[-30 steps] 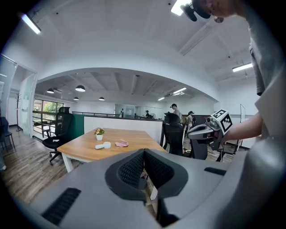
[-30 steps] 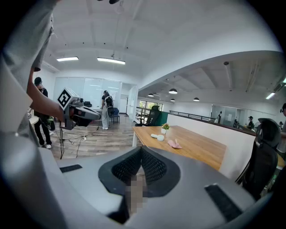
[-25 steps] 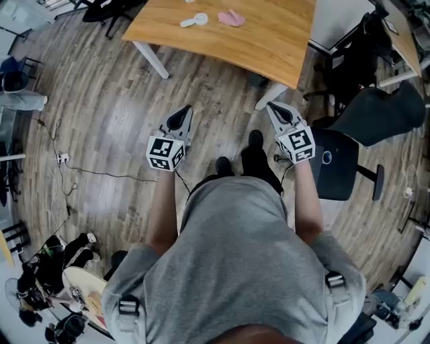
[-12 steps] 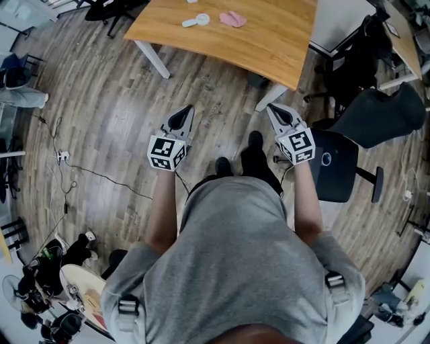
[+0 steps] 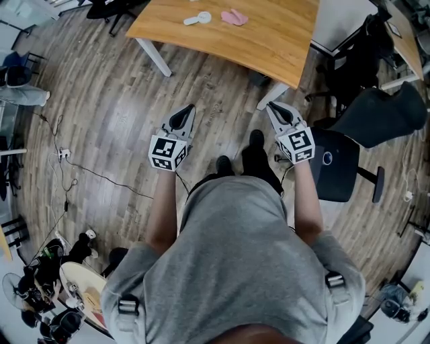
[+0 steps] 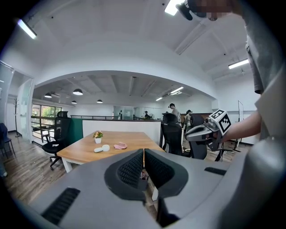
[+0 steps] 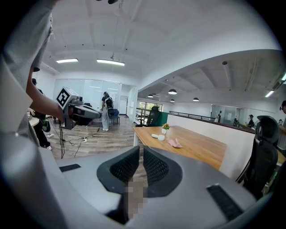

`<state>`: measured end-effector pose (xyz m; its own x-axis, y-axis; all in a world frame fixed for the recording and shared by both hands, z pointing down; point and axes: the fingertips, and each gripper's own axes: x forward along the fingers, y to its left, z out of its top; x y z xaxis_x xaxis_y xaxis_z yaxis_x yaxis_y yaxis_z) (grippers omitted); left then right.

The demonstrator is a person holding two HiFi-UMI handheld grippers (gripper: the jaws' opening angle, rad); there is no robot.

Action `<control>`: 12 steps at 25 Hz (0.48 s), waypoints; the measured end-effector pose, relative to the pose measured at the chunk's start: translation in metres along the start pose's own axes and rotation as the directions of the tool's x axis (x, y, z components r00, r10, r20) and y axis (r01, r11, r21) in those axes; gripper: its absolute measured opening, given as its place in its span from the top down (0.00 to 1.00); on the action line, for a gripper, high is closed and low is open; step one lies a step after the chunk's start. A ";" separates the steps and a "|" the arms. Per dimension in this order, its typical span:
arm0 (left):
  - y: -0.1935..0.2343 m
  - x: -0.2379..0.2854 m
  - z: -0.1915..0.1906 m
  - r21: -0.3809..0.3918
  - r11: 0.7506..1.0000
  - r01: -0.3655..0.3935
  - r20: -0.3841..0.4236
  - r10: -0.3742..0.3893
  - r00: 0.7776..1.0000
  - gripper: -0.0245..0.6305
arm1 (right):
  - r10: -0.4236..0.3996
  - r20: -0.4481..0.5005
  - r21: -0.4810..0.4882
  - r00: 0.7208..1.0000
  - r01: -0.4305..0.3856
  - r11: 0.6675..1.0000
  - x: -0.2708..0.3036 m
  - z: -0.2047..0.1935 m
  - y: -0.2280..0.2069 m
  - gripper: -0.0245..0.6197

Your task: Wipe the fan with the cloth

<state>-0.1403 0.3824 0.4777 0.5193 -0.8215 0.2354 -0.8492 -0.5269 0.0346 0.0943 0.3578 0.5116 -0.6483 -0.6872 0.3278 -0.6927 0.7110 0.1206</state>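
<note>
The small white hand fan (image 5: 197, 18) lies on the far part of the light wooden surface (image 5: 269, 40), round head to the right and stubby handle to the left; the crumpled pink cloth (image 5: 234, 17) lies close to its right, not touching it; a small potted plant (image 6: 98, 135) stands just beyond the fan. The fan looks like light, hard plastic that would skid under a wipe, so I would pin it by the handle and leave the head free; the cloth looks soft and limp, best pinched at a raised fold. Both things are well apart from the person, who stands on the wood-plank floor (image 5: 114, 101) short of the near edge of the surface; the left hand-held gripper (image 5: 189, 107) has its jaws pressed together on nothing; the right hand-held gripper (image 5: 271, 105) is opening, its jaws a sliver apart with nothing between them; a black office chair (image 5: 336, 164) stands to the right.
</note>
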 end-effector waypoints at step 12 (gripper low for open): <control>0.003 0.002 0.002 0.005 1.000 0.000 0.015 0.000 1.000 0.65 | 0.003 0.006 0.037 1.000 -0.003 0.999 0.001 -0.001 -0.001 0.64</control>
<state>-0.1412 0.3784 0.4762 0.5210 -0.8245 0.2207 -0.8485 -0.5283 0.0294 0.0942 0.3567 0.5126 -0.6521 -0.6859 0.3230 -0.7018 0.7073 0.0849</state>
